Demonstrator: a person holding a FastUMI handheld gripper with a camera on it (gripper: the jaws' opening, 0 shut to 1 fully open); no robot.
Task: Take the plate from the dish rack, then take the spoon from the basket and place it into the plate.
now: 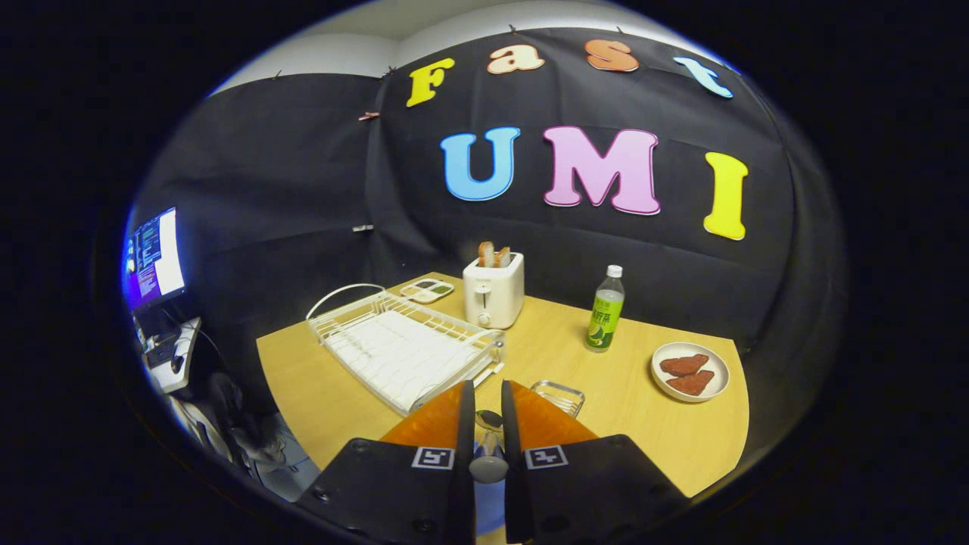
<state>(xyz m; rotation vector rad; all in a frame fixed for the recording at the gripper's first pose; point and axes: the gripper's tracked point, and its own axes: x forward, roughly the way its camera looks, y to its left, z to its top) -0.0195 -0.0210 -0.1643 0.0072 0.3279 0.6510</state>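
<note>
Spoon point(489, 435) in claw point(484, 405); bottle point(605, 319) label illegible.

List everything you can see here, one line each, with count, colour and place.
Table: one, light wood, under everything.
Dish rack: one, white wire, ahead of the fingers toward the monitor side.
Toaster: one, white, behind the rack, bread in its slots.
Small tray: one, white, beside the toaster.
Bottle: one, green label, white cap, between toaster and plate.
Plate: one, white, two reddish-brown pieces on it, beyond the bottle.
Basket: one, wire, just ahead of the fingers.
Spoon: one, metal, between the fingers.
Monitor: one, lit, beside the table.
Gripper: one, orange fingers, shut on the spoon.
</note>
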